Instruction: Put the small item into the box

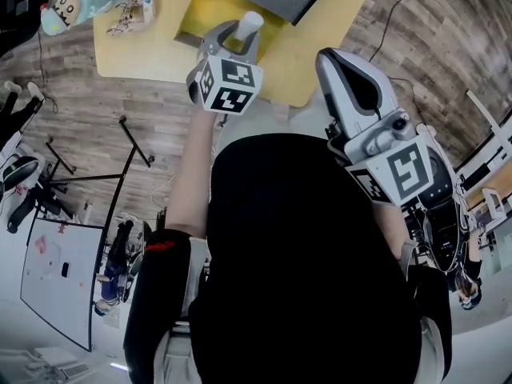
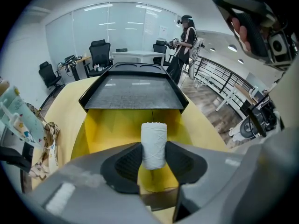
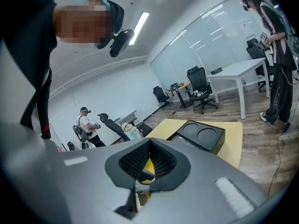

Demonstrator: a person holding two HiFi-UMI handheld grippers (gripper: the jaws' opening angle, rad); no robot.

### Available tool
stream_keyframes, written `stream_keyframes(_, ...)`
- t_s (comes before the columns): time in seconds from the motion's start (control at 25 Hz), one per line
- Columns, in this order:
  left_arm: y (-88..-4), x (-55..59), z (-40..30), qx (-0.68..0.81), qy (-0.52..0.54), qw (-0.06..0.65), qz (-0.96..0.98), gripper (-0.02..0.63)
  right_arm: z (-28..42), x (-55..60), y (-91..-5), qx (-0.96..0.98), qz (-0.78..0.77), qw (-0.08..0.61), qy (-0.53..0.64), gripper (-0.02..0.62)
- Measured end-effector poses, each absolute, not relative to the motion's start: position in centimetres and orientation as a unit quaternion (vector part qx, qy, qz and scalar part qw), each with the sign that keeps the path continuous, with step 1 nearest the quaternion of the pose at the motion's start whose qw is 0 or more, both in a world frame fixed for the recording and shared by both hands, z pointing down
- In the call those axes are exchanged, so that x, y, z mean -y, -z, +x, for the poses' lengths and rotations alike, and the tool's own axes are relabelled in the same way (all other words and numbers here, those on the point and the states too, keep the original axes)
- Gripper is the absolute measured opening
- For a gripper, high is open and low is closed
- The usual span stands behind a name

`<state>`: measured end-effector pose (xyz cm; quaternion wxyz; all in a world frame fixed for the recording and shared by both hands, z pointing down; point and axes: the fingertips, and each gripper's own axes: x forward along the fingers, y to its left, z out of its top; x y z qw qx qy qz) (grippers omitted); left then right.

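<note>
A small white roll of thread (image 2: 153,144) stands upright between the pads of my left gripper (image 2: 153,160), which is shut on it. In the head view the roll (image 1: 249,24) sticks out of the left gripper (image 1: 240,38) right above the near edge of the open yellow box (image 1: 198,14). The box's yellow inside (image 2: 117,125) lies just beyond the roll, with its black lid (image 2: 133,91) raised behind it. My right gripper (image 1: 340,66) is lifted near the person's chest, away from the box. Its jaws (image 3: 149,160) are shut with nothing in them.
The box rests on a yellow table (image 1: 136,50). A plush toy (image 1: 80,2) lies at the table's left end. A tripod (image 1: 88,174) and a white board (image 1: 60,274) are on the wooden floor at the left. Another person (image 2: 184,45) stands far behind the table.
</note>
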<state>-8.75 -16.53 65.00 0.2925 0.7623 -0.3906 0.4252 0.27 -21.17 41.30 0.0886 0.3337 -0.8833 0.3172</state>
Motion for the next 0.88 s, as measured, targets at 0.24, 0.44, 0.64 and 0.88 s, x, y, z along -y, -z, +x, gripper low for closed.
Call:
stream_keyframes(0.24, -65.77, 16.43, -8.69, 0.389, -0.456, 0.282, 0.749, 0.167, 0.59, 21.36, -41.36, 0.883, 0.332, 0.087, -0.32, 0.002)
stream_keyframes(0.44, -66.02, 16.42, -8.79, 0.393, -0.463, 0.283, 0.742, 0.169, 0.87, 21.28, -41.4, 0.882, 0.333, 0.086, -0.323, 0.002)
stream_keyframes(0.64, -65.98, 16.62, -8.73, 0.397, -0.465, 0.282, 0.74, 0.17, 0.88, 21.19, -41.11, 0.884, 0.33, 0.085, -0.321, 0.002)
stream_keyframes(0.88, -65.95, 16.53, -8.4, 0.396, -0.459, 0.282, 0.744, 0.204, 0.82, 20.89, -40.86, 0.886, 0.328, 0.086, -0.317, 0.002)
